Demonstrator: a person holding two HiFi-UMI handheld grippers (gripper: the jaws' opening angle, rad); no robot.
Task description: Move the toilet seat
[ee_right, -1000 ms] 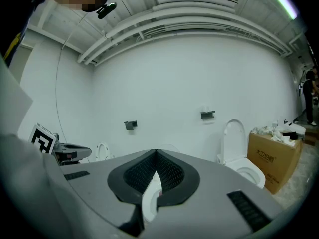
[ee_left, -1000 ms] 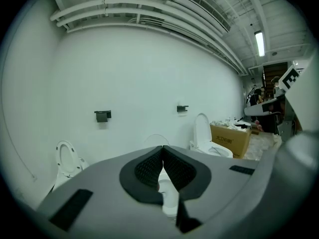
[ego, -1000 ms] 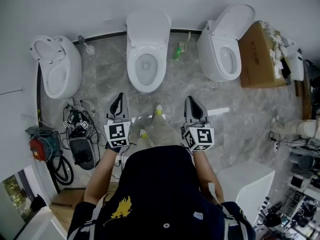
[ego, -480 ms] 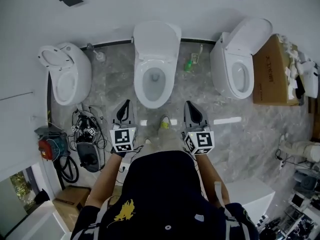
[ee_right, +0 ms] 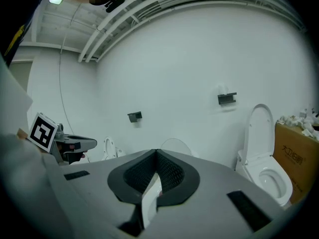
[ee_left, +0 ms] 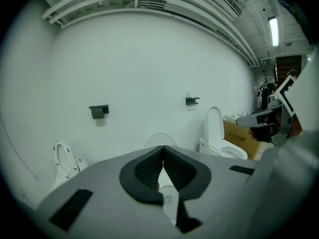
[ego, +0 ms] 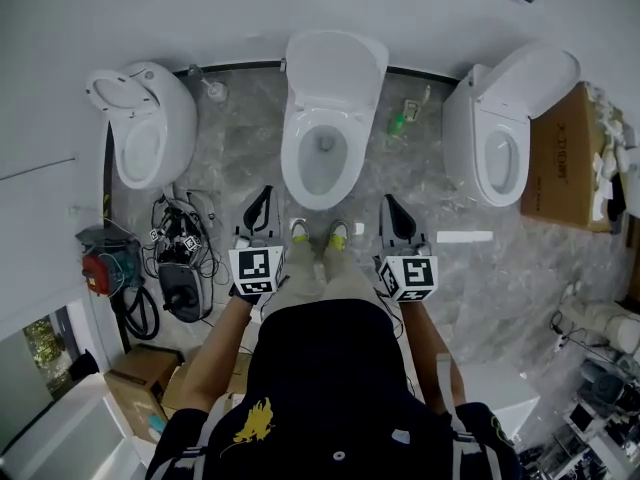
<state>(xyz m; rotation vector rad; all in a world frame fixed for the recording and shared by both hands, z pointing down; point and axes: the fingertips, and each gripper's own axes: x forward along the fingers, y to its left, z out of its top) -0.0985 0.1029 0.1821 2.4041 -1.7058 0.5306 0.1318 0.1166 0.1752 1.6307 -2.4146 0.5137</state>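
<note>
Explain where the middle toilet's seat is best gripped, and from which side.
Probably the seat's front edge, coming from the front, where the person stands. The lid stands raised against the wall, so the seat likely pivots at the back, and the front edge lies farthest from there.

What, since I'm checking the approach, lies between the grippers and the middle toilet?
Head view: only grey floor and the person's shoes separate left gripper and right gripper from the middle toilet.

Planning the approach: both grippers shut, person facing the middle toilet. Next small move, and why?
Likely reach the right gripper toward the middle toilet, opening its fingers: it and the left gripper are both shut, empty, and short of the toilet.
</note>
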